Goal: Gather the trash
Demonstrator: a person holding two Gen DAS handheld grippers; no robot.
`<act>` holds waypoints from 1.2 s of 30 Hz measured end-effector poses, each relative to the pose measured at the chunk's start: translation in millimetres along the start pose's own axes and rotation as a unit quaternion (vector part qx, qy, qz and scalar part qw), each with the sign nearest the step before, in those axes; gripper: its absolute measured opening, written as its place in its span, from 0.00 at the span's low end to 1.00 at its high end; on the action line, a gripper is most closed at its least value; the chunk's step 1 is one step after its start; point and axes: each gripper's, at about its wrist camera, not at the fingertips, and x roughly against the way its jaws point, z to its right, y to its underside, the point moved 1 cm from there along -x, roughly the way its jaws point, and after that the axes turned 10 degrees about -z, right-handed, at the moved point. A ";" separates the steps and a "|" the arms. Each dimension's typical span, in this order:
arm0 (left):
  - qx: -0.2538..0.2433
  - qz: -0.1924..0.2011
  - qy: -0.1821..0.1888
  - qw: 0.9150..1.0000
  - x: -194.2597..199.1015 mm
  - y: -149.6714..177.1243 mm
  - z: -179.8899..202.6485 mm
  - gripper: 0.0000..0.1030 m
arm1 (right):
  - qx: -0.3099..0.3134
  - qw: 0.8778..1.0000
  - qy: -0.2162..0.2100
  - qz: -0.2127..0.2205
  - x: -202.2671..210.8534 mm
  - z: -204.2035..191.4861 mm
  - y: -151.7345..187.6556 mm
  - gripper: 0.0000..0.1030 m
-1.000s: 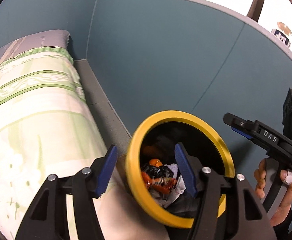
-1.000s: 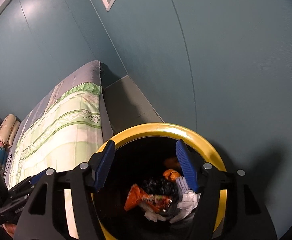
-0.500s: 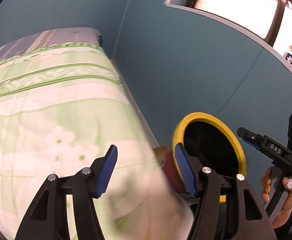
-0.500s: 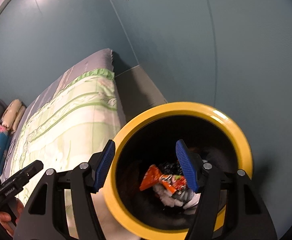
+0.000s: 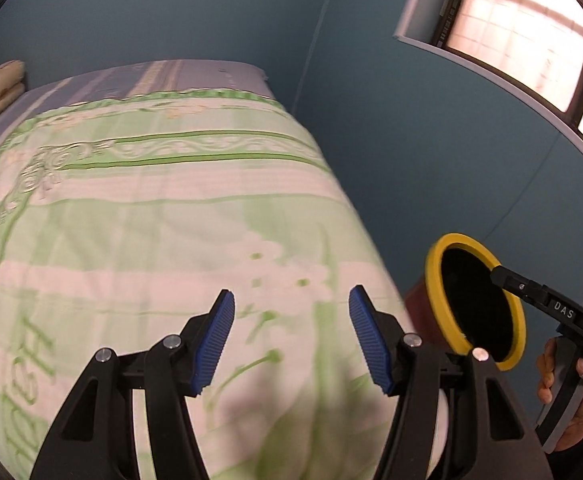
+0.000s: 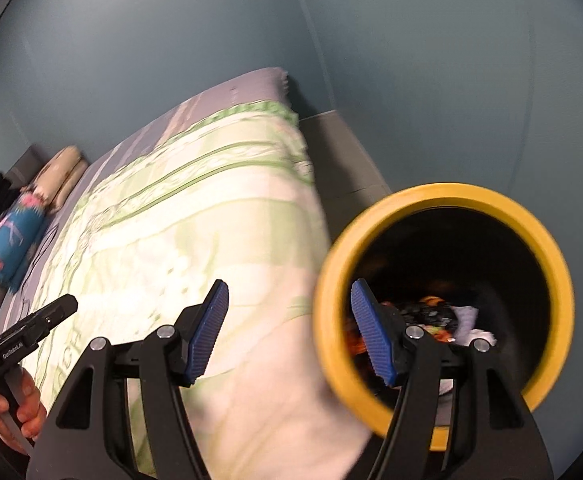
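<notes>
- Left wrist view: the left gripper point(image 5: 291, 334) has swung away from the yellow-rimmed bin point(image 5: 437, 292). A second ago the bin's mouth filled the space between its fingers; now the bin sits well off to the right, beside the bed, and the green-and-white quilt point(image 5: 151, 240) lies under the fingers instead.
- Its 2 blue-padded fingers point(image 5: 215, 338) stand apart with nothing between them, the same gap as before. I judge a drop into the bin is done and the hand is heading out over the bed to look for more trash; no loose trash shows on the quilt in this view.
- The gripper points down at a slant toward the quilt. At the right edge the right gripper's black body reaches across the bin's rim, held in the person's right hand point(image 5: 571, 400).
- Right wrist view: the right gripper point(image 6: 289, 332) has also slid left off the bin point(image 6: 547, 240). Before, both fingers framed the opening; now only the right finger overlaps the rim, and the left one hangs over the quilt point(image 6: 211, 220).
- The fingers are apart and empty. The collected trash point(image 6: 435, 318), orange, black and white scraps, lies at the bottom of the bin.
- This gripper tilts downward too. At the lower left the left hand point(image 6: 15, 408) holds the other gripper over the bed; pillows point(image 6: 57, 174) sit at the far end.
</notes>
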 end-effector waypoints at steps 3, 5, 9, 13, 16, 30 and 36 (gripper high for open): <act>0.023 0.003 -0.007 1.000 13.9 11.3 -24.3 0.55 | 0.024 1.000 -0.013 -0.007 -3.5 -27.5 4.6 0.60; 0.034 0.006 -0.013 0.999 23.0 20.2 -37.1 0.55 | 0.042 0.999 -0.023 -0.011 -5.3 -48.9 8.7 0.60; 0.049 0.011 -0.023 0.998 42.8 37.5 -57.1 0.55 | 0.070 0.997 -0.040 -0.013 -2.7 -86.6 18.3 0.61; 0.072 0.030 -0.021 0.997 66.9 47.9 -70.6 0.61 | 0.090 0.995 -0.040 0.001 6.9 -117.4 22.3 0.65; 0.080 0.057 -0.021 0.995 90.8 56.4 -74.8 0.68 | 0.107 0.993 -0.034 0.017 17.5 -134.2 22.7 0.68; 0.065 0.214 -0.083 0.971 175.0 95.9 -54.6 0.92 | 0.127 0.978 -0.011 0.163 102.1 -162.9 55.1 0.92; 0.077 0.254 -0.109 0.958 199.9 112.9 -41.6 0.92 | 0.121 0.971 0.002 0.208 128.3 -167.5 69.3 0.92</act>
